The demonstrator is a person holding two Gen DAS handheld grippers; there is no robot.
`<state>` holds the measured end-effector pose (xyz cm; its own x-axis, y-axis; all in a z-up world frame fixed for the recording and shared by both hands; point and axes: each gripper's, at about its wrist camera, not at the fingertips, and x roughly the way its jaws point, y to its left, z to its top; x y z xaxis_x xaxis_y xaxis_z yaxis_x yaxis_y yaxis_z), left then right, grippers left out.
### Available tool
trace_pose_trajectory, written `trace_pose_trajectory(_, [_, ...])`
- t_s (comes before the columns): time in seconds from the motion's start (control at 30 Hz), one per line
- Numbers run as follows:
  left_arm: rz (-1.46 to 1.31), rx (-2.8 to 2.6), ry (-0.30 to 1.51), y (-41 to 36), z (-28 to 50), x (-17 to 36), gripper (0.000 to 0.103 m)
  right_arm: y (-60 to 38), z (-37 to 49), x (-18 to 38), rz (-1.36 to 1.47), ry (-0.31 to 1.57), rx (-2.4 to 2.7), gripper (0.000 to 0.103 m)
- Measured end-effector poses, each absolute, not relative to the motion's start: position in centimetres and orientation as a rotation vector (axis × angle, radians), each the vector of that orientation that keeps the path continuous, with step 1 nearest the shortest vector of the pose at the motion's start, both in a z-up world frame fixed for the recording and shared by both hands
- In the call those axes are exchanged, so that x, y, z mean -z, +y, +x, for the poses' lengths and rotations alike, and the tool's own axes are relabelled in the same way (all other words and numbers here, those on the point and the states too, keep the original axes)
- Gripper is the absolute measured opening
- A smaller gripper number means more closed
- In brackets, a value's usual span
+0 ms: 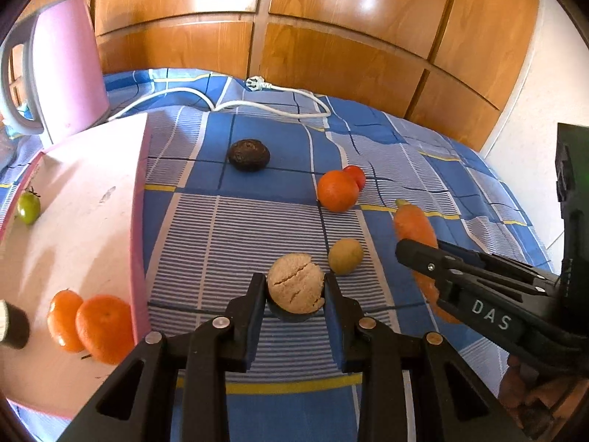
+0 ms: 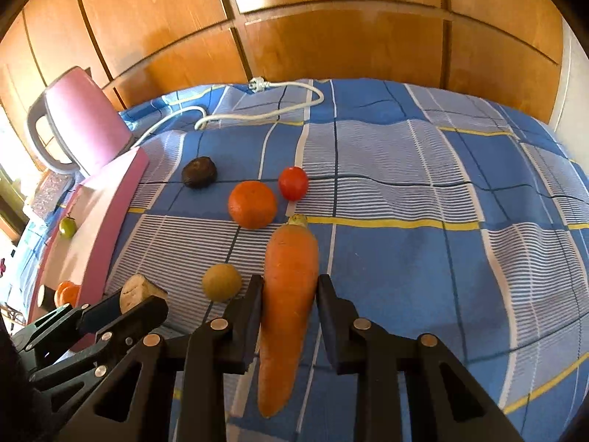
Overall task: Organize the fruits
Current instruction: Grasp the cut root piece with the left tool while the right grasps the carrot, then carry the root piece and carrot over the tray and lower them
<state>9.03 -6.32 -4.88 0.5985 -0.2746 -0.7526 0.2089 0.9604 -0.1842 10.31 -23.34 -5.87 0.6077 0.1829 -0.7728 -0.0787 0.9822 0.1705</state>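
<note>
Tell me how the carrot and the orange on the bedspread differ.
The carrot is long and tapered; the orange is round. The carrot is clamped in the right gripper; the orange sits free on the bedspread. The carrot has a green stub at its top; the orange shows none. Both are orange.

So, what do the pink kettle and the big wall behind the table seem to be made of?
The kettle: probably plastic, smooth matte pink with a grey handle, though painted metal is possible. The wall: wood panels, likely varnished, since the grain shows and window light reflects as bright patches.
</note>
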Motion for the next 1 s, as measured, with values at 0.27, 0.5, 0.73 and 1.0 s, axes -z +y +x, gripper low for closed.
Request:
trace_pose_trajectory(0.27, [-0.085, 0.276, 0.835, -5.6, 7.4, 3.0, 0.031, -23.2, 8.4, 3.7, 0.133, 0.856, -0.169, 0.029])
trace_pose_trajectory(0.5, [-0.121, 0.219, 0.797, -3.3, 6.4, 1.3, 0.031, -21.2, 7.6, 1.3, 0.109, 0.807, -0.231, 0.029])
trace_pose_trajectory(0.73, [-0.152, 0.122, 0.763, 0.4, 5.6, -0.2, 0.031, -17.3, 7.5, 0.1, 0.062, 0.797, -0.328, 0.029])
trace_pose_trajectory(1.0, [-0.191, 0.028, 0.752, 4.6, 5.4, -0.4, 0.031, -13.0, 8.5, -0.3, 0.037, 0.828, -0.441, 0.029])
